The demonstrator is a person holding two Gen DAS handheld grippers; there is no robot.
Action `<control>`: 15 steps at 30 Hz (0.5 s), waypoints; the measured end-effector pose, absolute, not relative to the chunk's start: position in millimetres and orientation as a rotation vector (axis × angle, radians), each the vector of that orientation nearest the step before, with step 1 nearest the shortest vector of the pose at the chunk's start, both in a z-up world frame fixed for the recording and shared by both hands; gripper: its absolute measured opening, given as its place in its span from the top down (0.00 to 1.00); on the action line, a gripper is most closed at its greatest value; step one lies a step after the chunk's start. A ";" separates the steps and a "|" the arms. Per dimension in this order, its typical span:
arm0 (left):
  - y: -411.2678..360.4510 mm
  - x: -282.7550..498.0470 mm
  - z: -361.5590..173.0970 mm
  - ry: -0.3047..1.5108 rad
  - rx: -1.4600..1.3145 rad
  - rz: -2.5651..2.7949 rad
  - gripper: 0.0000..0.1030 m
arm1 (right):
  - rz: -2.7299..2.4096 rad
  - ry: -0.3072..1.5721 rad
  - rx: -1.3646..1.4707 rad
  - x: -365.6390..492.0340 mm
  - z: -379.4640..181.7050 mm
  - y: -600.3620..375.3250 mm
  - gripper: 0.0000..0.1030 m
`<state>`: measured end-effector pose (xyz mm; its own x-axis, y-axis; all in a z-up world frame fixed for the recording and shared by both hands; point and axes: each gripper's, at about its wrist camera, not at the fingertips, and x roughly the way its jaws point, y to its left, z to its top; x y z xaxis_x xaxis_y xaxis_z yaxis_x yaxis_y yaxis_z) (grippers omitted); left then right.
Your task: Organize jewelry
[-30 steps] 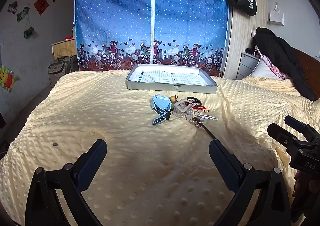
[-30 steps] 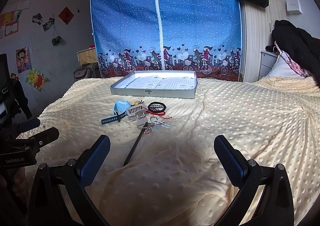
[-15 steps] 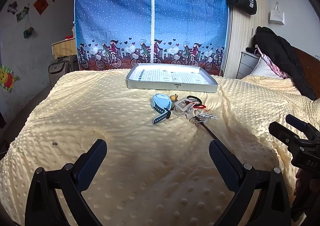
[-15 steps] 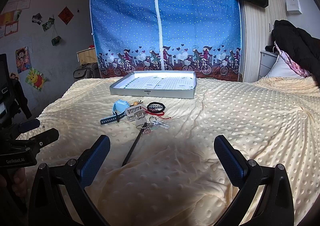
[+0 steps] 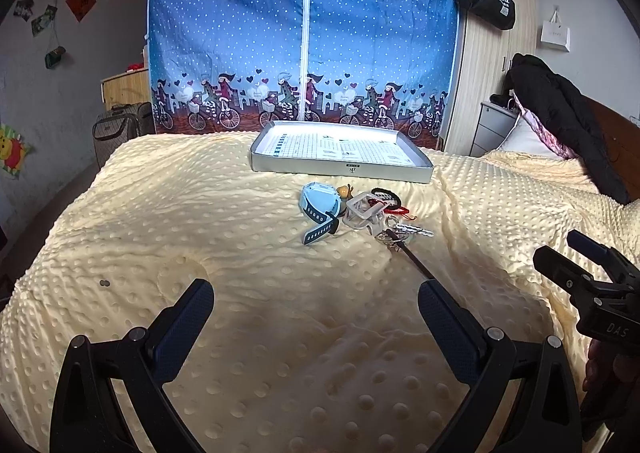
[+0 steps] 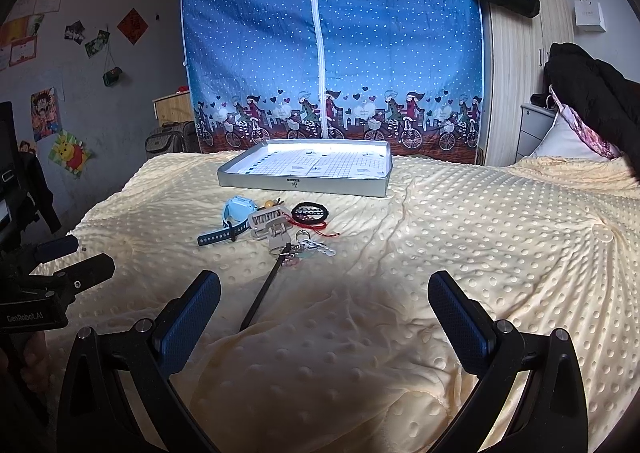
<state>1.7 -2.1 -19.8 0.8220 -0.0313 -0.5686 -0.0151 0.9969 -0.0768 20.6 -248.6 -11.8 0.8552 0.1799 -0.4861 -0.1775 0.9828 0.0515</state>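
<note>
Left gripper (image 5: pixel 316 305) and right gripper (image 6: pixel 324 297) both spread wide, empty, bottom of frame. Jewelry pile (image 5: pixel 360 213) mid-frame on blanket (image 5: pixel 200 213), tray (image 5: pixel 340 167) just beyond. Approach low, pinch one piece, avoid snagging the black strap (image 6: pixel 262 295).

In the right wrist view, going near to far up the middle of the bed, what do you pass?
Right gripper → black strap → key ring cluster → white hair clip → silver tray → blue curtain.
</note>
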 end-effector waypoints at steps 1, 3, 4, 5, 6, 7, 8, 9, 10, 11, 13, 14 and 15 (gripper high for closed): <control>-0.4 2.3 -18.8 0.610 -0.086 -0.012 0.00 | 0.201 0.518 0.005 23.1 -11.4 -248.6 0.01; 9.9 5.3 -16.7 0.627 -0.121 -0.016 0.00 | 0.234 0.552 0.008 33.5 -11.3 -249.2 0.01; 13.4 6.8 -17.2 0.634 -0.133 -0.017 0.00 | 0.237 0.579 0.006 40.8 -11.5 -248.8 0.01; 16.9 11.0 -16.4 0.646 -0.148 -0.026 0.00 | 0.233 0.604 0.002 48.2 -12.3 -248.5 0.01; 20.7 15.8 -18.2 0.668 -0.168 -0.042 0.00 | 0.228 0.624 0.000 56.5 -13.0 -249.4 0.01; 23.6 22.2 -20.3 0.693 -0.185 -0.057 0.01 | 0.227 0.640 -0.002 63.5 -13.4 -249.7 0.01; 25.6 29.4 -22.4 0.716 -0.193 -0.070 0.05 | 0.234 0.653 -0.002 71.1 -13.8 -250.5 0.01; 27.6 37.6 -24.9 0.740 -0.199 -0.078 0.09 | 0.247 0.669 -0.008 80.5 -14.2 -251.3 0.01; 29.4 47.3 -27.9 0.768 -0.201 -0.084 0.16 | 0.258 0.682 -0.018 89.0 -14.7 -250.9 0.02; 30.6 56.1 -30.3 0.791 -0.203 -0.086 0.21 | 0.271 0.696 -0.029 98.8 -15.6 -250.9 0.06; 32.1 78.1 -34.6 0.836 -0.203 -0.100 0.28 | 0.295 0.718 -0.039 118.9 -17.9 -250.5 0.21; 31.3 87.9 -35.5 0.850 -0.200 -0.106 0.31 | 0.306 0.735 -0.040 129.8 -20.4 -251.4 0.26; 31.5 98.9 -36.7 0.860 -0.195 -0.113 0.32 | 0.314 0.754 -0.036 139.9 -23.5 -252.2 0.28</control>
<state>98.9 31.5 -36.7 0.6481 -0.1769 -0.7407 0.0200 0.9763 -0.2156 139.9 -252.2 -23.5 0.6849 0.2675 -0.6778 -0.2929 0.9528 0.0801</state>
